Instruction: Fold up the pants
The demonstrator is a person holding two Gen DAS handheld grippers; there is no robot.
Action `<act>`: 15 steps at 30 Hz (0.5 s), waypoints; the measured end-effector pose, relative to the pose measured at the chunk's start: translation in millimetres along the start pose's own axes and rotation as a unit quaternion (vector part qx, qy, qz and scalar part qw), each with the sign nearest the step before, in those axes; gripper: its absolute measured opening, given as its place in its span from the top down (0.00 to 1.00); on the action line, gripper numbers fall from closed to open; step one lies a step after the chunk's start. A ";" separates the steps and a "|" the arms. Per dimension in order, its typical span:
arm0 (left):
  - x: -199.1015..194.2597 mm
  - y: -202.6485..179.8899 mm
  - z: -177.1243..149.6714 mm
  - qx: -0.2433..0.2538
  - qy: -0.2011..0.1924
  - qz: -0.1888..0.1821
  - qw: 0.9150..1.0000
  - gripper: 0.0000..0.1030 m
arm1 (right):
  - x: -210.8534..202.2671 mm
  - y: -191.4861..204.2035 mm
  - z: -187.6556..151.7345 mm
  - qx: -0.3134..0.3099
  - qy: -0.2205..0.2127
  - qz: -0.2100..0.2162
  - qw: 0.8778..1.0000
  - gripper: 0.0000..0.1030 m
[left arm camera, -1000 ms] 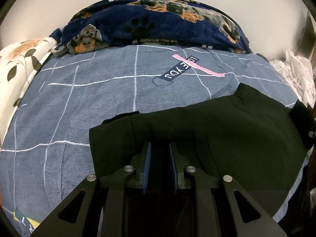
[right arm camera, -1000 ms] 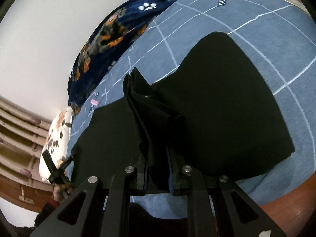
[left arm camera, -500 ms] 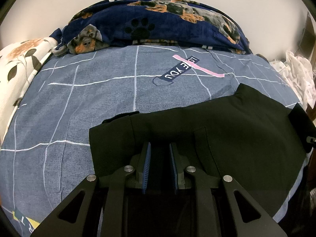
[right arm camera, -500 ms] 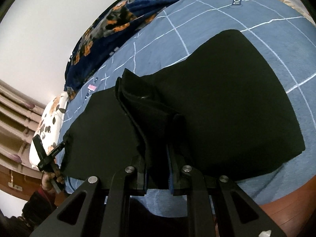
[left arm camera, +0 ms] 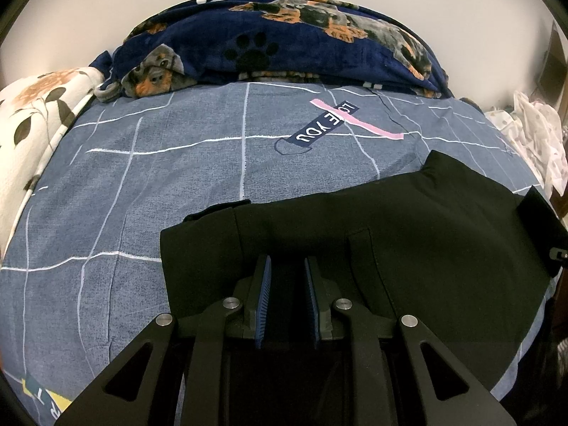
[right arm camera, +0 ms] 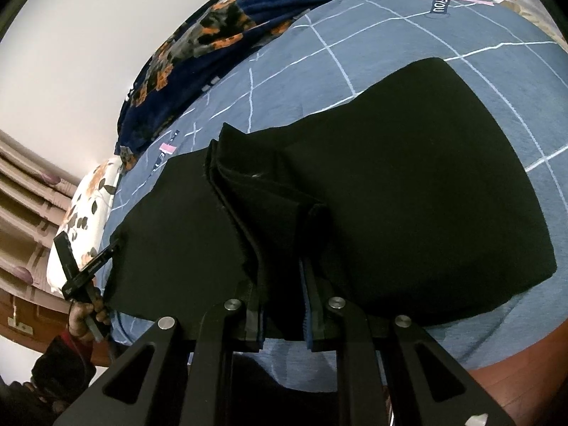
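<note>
Black pants lie flat across the near part of a blue grid-patterned bed sheet. My left gripper rests low over the pants' near left end, its blue pads a small gap apart with black cloth between them. My right gripper is shut on a bunched fold of the pants and holds it raised above the rest of the flat cloth. The left gripper also shows at the left edge of the right wrist view, held by a hand.
A navy dog-print blanket is piled at the far end of the bed. A white floral quilt lies at the left. White spotted cloth lies at the right edge. A wooden bed frame edges the mattress.
My right gripper has moved with its held fold, so more of the pants' left half shows. The left gripper has stayed almost still on the pants.
</note>
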State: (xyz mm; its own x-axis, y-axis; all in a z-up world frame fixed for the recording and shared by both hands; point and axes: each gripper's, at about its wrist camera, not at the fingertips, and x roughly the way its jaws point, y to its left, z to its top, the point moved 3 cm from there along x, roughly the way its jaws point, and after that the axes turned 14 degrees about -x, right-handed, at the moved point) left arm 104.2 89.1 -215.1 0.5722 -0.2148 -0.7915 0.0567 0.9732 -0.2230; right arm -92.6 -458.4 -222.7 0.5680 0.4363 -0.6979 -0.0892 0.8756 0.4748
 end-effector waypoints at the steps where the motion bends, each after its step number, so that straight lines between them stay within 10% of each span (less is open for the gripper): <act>1: -0.1 0.2 -0.1 0.000 0.000 0.000 1.000 0.80 | -2.2 -3.7 -0.4 -0.002 0.000 -0.005 1.000 0.85; 15: -0.1 0.6 -0.6 0.000 -0.001 -0.001 1.000 0.80 | -18.1 -31.9 -5.3 0.003 0.000 0.013 1.000 0.79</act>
State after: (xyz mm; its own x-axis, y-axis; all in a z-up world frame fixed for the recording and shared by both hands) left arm 103.7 89.7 -215.5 0.5743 -0.2161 -0.7896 0.0574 0.9728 -0.2245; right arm -104.4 -493.0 -228.0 0.5651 0.4585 -0.6859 -0.0980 0.8627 0.4961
